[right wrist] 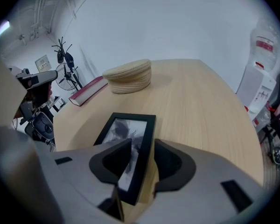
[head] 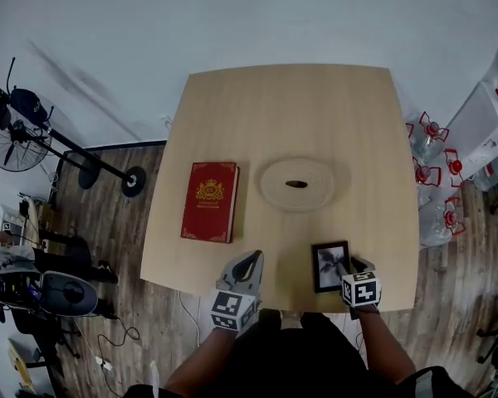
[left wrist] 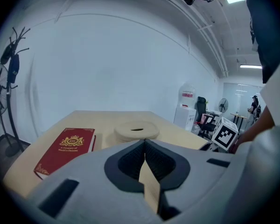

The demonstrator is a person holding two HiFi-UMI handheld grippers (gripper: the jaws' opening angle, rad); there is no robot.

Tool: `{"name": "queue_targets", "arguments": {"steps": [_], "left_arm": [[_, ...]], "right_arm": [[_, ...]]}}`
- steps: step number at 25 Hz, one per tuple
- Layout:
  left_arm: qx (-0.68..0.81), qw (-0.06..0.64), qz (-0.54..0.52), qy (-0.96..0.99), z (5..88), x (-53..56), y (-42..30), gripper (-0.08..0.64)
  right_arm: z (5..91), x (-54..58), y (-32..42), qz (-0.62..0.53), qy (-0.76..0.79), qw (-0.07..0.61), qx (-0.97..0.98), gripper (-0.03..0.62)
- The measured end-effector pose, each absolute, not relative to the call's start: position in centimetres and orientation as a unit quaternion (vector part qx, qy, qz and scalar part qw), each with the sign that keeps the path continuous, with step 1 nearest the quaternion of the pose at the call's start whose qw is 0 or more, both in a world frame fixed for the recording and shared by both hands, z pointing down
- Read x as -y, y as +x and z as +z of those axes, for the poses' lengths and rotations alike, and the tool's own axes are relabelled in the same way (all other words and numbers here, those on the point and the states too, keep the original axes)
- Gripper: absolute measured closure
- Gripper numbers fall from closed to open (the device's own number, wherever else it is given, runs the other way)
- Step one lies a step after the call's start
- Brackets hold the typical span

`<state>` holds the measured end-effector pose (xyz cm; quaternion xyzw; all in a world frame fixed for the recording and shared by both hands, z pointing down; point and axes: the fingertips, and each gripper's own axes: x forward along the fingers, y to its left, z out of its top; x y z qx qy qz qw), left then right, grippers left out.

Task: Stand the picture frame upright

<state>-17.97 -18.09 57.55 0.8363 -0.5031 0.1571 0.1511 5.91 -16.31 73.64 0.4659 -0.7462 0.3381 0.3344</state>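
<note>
So it's a light wooden table (head: 332,114) with just three things on it. A red book (head: 209,201) with a gold crest lies flat on the left side. Just right of it, not touching, sits a round coiled beige pad (head: 305,184) with a small dark spot in the middle. A black picture frame (head: 329,265) lies flat, face up, by the near edge on the right.

The left gripper (head: 251,261) is held close in front of the person's body, tilted a little downward, its jaws closed together with nothing between them. The right gripper (head: 342,265) points steeply down, its jaws spread wide and straddling one long edge of the picture frame (right wrist: 126,125) without pinching it. Both bare forearms reach forward, roughly parallel.
</note>
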Motion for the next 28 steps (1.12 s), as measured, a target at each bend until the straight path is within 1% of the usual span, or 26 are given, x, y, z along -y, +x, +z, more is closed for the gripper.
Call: {"name": "queue_targets", "arguments": {"steps": [11,17,20,28], "left_arm": [[0.501,0.151,0.146,0.839,57.1,17.5,-18.8,0.56],[0.497,0.154,0.151,0.841,57.3,17.2,-19.1,0.56],[0.496,0.155,0.153,0.84,57.4,17.1,-19.5,0.56],[0.496,0.162,0.149,0.84,57.7,17.0,-19.9,0.56]], "right_arm": [[74.2,16.0,5.9,0.352,0.475,0.345,0.729,0.466],[74.1,16.1,6.5,0.366,0.493,0.332,0.716,0.497],[74.1,16.1,6.7,0.368,0.503,0.327,0.71,0.525],[73.5,16.2,6.5,0.36,0.517,0.32,0.708,0.528]]}}
